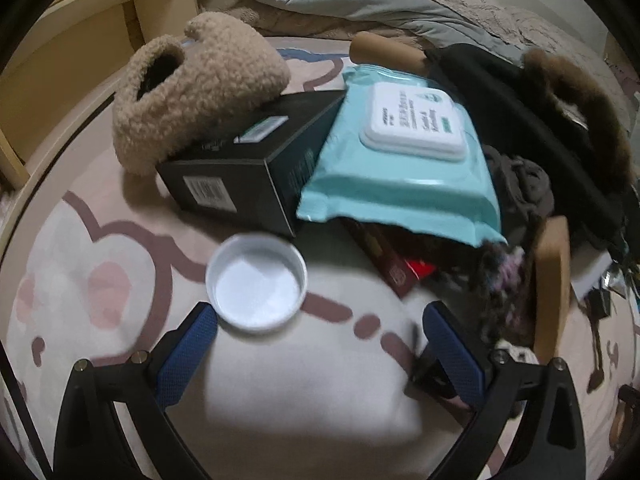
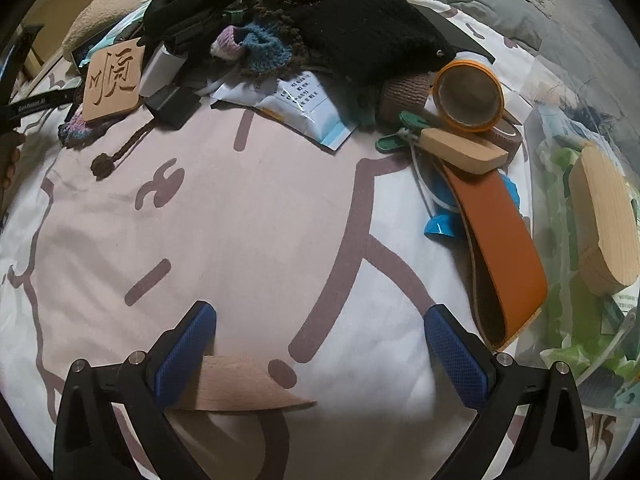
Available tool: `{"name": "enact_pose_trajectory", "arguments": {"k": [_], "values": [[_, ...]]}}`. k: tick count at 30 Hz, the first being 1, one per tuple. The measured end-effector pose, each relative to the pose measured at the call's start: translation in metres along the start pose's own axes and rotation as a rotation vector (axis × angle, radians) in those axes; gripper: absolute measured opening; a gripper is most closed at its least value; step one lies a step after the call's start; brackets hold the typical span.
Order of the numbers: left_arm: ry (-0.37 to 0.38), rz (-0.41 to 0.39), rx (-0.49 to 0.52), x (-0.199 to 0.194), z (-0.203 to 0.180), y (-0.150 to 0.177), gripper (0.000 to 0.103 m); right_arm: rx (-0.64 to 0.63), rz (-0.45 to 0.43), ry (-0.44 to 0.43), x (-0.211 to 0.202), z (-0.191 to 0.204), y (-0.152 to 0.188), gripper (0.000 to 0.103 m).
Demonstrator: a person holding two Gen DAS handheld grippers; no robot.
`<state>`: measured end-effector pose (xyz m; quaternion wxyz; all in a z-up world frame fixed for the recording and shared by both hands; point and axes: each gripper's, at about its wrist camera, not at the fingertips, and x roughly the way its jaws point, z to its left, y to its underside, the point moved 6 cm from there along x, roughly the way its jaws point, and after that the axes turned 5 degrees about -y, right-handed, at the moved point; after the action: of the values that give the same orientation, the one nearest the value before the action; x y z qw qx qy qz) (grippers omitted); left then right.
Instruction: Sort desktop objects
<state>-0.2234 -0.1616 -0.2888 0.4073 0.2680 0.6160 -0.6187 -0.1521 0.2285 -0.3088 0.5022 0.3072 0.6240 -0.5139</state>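
A white round lid (image 1: 257,282) lies open side up on the patterned cloth, just ahead of my left gripper (image 1: 320,332), which is open; the lid's edge touches the left blue fingertip (image 1: 200,320). Behind it stand a black box (image 1: 248,168), a fluffy beige slipper (image 1: 192,92) resting on the box, and a teal wet-wipes pack (image 1: 400,168). My right gripper (image 2: 320,332) is open above the cloth. A pointed wooden piece (image 2: 244,384) lies by its left finger (image 2: 188,352), between the jaws and not clamped.
Right wrist view: an orange leather strap (image 2: 500,248), a wooden wedge (image 2: 460,152), an orange-rimmed round strainer (image 2: 468,94), a carved wooden tile (image 2: 114,80), knitted items (image 2: 256,48), black cloth (image 2: 372,28), and a clear bag (image 2: 580,240) holding a wooden block. Wooden shelf (image 1: 80,40) at back left.
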Motion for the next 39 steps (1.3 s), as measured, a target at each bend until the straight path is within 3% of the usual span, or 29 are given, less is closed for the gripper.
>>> {"name": "enact_pose_trajectory", "arguments": {"k": [12, 23, 27, 35, 39], "values": [[0.057, 0.024, 0.042, -0.036, 0.006, 0.051, 0.103, 0.003, -0.014, -0.004, -0.002, -0.001, 0.003, 0.103], [0.076, -0.062, 0.019, -0.051, -0.003, 0.047, 0.099, 0.003, -0.021, -0.007, -0.001, 0.001, 0.0, 0.103], [0.084, -0.047, 0.004, -0.043, -0.007, 0.041, 0.082, 0.004, -0.023, -0.008, -0.001, 0.001, -0.001, 0.103], [0.151, -0.017, -0.061, -0.034, -0.01, 0.039, 0.067, 0.003, -0.024, -0.008, 0.0, -0.001, -0.003, 0.103], [0.169, -0.006, -0.074, -0.035, -0.014, 0.037, 0.053, 0.003, -0.024, -0.009, 0.0, -0.002, -0.002, 0.103]]}}
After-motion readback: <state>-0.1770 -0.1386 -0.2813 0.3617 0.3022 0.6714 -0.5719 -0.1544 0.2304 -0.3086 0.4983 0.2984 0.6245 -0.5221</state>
